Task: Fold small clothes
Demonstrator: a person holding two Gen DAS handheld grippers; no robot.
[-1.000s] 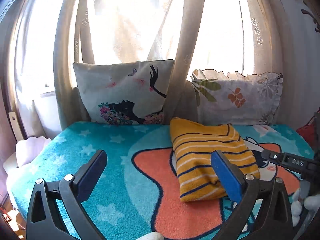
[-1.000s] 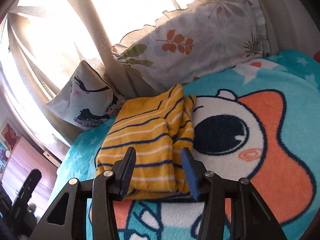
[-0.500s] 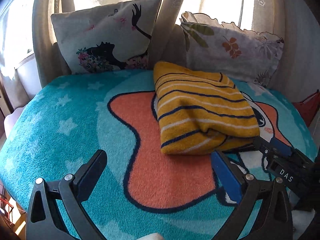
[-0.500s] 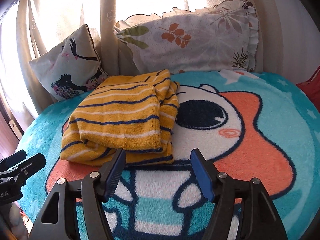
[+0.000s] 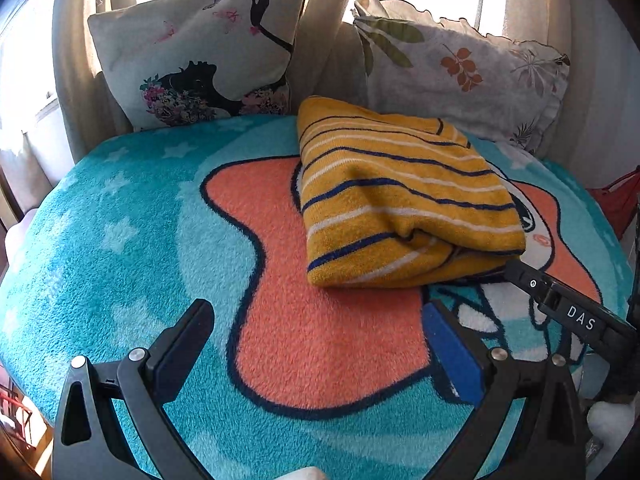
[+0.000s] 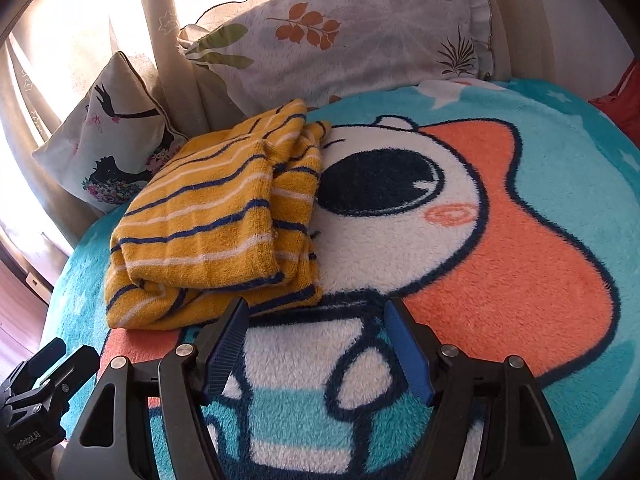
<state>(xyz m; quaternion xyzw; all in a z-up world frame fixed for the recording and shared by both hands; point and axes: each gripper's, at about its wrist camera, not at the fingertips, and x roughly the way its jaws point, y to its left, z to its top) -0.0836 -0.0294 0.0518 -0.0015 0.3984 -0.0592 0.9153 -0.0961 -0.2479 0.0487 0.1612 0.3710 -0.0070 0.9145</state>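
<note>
Your left gripper [image 5: 316, 344] gapes empty; your right gripper [image 6: 316, 340], jaws just widened and empty, has the folded striped sweater [image 6: 216, 224] at its eleven o'clock.

right tool [image 6: 316, 344] opened wider, both lowered

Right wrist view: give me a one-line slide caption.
Open right tool poised just short of the folded yellow striped garment on the cartoon blanket, with nothing between its pads.
</note>
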